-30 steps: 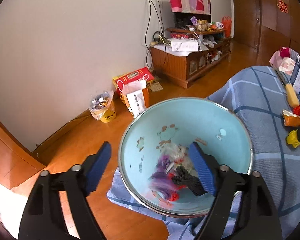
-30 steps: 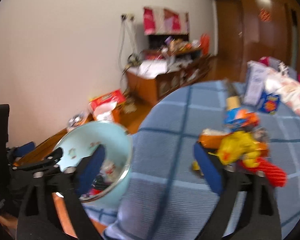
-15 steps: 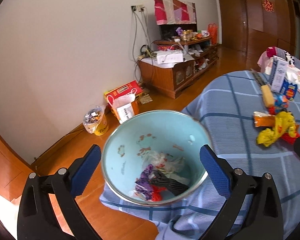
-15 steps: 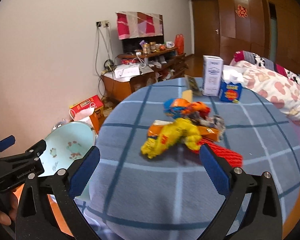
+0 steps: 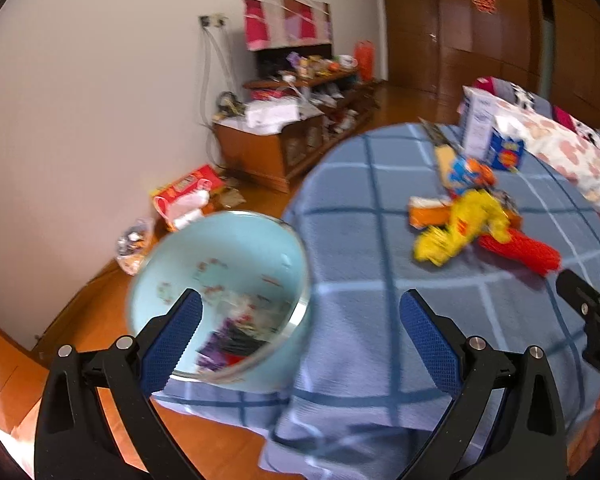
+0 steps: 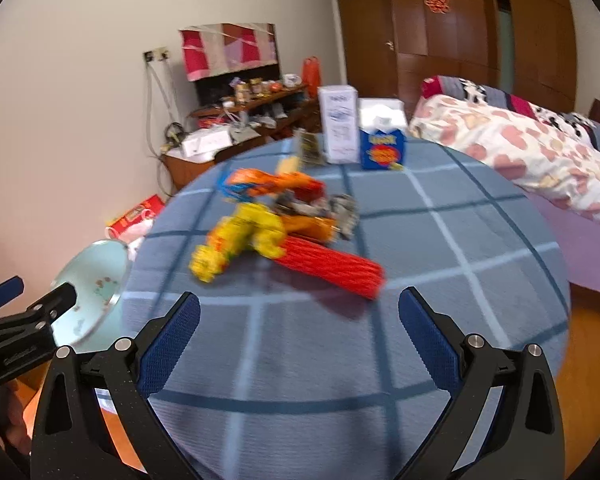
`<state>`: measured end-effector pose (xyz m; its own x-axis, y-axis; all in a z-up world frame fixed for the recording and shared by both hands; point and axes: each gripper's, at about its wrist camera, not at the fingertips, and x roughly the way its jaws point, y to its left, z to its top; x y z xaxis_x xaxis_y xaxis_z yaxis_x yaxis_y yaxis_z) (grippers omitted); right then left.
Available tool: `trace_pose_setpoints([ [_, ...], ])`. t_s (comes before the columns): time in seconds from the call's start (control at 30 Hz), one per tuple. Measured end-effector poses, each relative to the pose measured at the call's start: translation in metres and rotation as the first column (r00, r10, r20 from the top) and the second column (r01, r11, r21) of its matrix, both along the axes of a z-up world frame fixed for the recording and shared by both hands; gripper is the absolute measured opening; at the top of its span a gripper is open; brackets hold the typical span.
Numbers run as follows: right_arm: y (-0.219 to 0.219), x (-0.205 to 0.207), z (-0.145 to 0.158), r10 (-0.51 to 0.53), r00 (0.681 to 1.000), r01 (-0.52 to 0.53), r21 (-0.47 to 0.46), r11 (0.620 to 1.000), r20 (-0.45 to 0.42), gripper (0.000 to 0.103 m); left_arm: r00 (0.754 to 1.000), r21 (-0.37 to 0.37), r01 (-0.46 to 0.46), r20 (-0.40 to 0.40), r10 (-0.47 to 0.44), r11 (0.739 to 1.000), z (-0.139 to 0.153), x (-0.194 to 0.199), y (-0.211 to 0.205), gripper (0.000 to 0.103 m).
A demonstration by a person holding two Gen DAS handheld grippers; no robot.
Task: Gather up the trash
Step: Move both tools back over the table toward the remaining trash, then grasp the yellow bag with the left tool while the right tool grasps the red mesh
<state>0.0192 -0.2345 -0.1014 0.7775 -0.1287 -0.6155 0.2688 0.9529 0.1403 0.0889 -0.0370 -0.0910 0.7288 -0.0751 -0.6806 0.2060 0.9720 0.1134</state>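
Note:
A light blue trash bin (image 5: 236,248) stands beside the round table and holds several wrappers (image 5: 236,332); it also shows in the right wrist view (image 6: 94,280). A pile of trash lies on the blue checked tablecloth (image 6: 300,360): a yellow wrapper (image 6: 236,240), a red net bag (image 6: 332,266), an orange packet (image 6: 276,182). The same yellow wrapper (image 5: 460,228) and red net bag (image 5: 520,250) show in the left wrist view. My left gripper (image 5: 300,332) is open and empty over the bin's right rim. My right gripper (image 6: 300,324) is open and empty, short of the pile.
A white carton (image 6: 338,128) and a blue tissue box (image 6: 382,148) stand at the table's far edge. A bed with a heart-print quilt (image 6: 520,148) lies right. A wooden cabinet (image 5: 284,148), a red box (image 5: 188,192) and a small bagged container (image 5: 134,244) sit by the wall.
Both grippers have swung right, from the bin toward the trash pile. The left gripper's jaws have opened wider. The pile has come nearer in the right wrist view.

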Motion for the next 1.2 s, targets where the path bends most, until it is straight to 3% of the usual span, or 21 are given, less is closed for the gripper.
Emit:
trace_pose_setpoints([
  [0.23,-0.038,0.005,-0.016,-0.037,0.998,0.038,0.011,0.999,-0.053,0.096,0.994,-0.022,0.087,-0.057,-0.088,0.996,-0.022,0.003,-0.023,0.096],
  [0.33,-0.039,0.021,-0.013,0.013,0.998,-0.014,-0.015,1.000,-0.065,0.096,0.992,-0.031,0.099,-0.071,-0.101,0.995,-0.027,0.011,-0.028,0.095],
  [0.5,-0.030,0.061,-0.020,0.107,0.986,-0.122,-0.113,0.986,-0.132,0.082,0.989,-0.014,0.133,-0.065,-0.134,0.991,-0.027,0.023,-0.038,0.091],
  [0.7,-0.033,0.094,-0.040,0.159,0.964,-0.183,-0.102,0.978,-0.212,0.080,0.983,-0.024,0.172,-0.064,-0.173,0.985,-0.026,0.033,-0.048,0.091],
  [0.77,-0.035,0.101,-0.047,0.168,0.955,-0.195,-0.091,0.976,-0.245,0.059,0.979,-0.039,0.187,-0.071,-0.189,0.982,-0.027,0.037,-0.053,0.091],
  [0.9,-0.040,0.091,-0.048,0.182,0.951,-0.205,-0.070,0.976,-0.251,0.031,0.971,-0.070,0.216,-0.087,-0.221,0.974,-0.030,0.043,-0.063,0.091],
  [1.07,-0.050,0.056,-0.040,0.175,0.951,-0.198,-0.066,0.978,-0.256,0.026,0.961,-0.078,0.257,-0.080,-0.263,0.963,-0.031,0.048,-0.079,0.088],
  [1.2,-0.078,0.028,-0.035,0.094,0.964,-0.107,-0.038,0.994,-0.247,0.025,0.951,-0.088,0.288,-0.094,-0.296,0.954,-0.036,0.052,-0.092,0.086],
])
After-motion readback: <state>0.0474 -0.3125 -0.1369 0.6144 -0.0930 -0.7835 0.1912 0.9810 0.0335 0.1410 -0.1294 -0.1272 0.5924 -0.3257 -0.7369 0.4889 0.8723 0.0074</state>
